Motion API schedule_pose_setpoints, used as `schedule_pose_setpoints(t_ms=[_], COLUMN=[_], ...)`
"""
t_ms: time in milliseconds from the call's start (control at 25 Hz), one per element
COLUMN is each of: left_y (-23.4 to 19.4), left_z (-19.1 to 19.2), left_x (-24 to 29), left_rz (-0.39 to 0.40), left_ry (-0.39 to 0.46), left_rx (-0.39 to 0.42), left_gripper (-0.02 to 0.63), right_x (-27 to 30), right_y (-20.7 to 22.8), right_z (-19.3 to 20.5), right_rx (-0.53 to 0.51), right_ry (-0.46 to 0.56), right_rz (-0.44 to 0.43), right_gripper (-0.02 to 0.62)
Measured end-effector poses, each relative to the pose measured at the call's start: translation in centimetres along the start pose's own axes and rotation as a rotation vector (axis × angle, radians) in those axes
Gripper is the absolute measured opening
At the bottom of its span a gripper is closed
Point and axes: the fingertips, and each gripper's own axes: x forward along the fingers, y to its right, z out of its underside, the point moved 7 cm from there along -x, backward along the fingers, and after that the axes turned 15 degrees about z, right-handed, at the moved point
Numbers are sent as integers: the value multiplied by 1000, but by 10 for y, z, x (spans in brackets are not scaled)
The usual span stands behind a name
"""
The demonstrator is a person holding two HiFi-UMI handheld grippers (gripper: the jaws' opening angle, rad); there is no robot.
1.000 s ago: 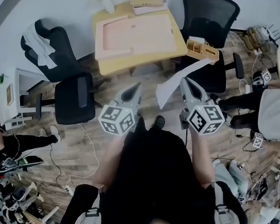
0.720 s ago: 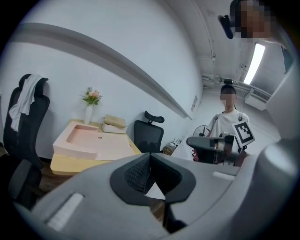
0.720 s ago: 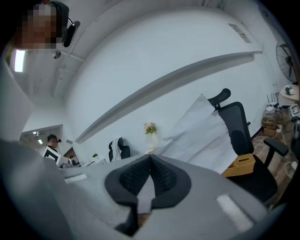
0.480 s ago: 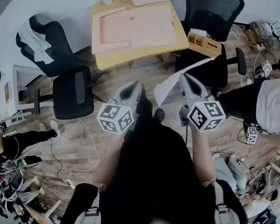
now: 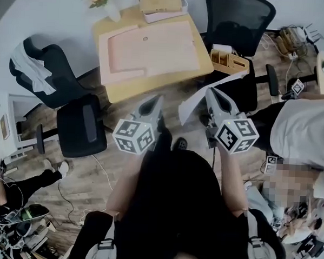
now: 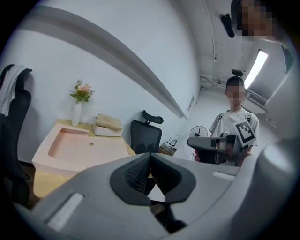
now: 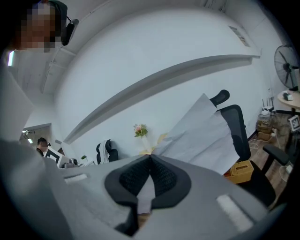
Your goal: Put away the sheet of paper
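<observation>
Pinching sheet of paper (image 5: 190, 103), right gripper (image 5: 210, 92) extends forward.

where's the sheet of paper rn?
Head view, right of centre: the sheet of paper is in the air, pinched in the shut right gripper, slanting up toward the black chair beside the yellow table's right corner.

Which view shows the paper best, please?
The right gripper view: the paper fills its middle, fanning up from the shut right gripper that pinches it. The head view shows it small, slanting toward a chair. The left gripper view gives no clear sight of it.
</observation>
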Motion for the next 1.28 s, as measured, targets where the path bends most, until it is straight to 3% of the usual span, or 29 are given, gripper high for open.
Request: schedule_pose_setpoints(t_ms=[520, 1000, 1280], left_y=[-103, -163, -184], left_z=[-65, -75, -99], left_x=[-2, -11, 8], left_rz=[18, -65, -135], left_ry=[37, 60, 70], left_rx=[28, -50, -63], left_gripper=[9, 9, 9], right_x=[99, 170, 225], right_y=[-55, -83, -81], right_z=[-37, -42, -57], right_rx=[-13, -52, -57], right_ry=[31, -53, -108], right_rz=[0, -70, -177], right_gripper=[3, 3, 3])
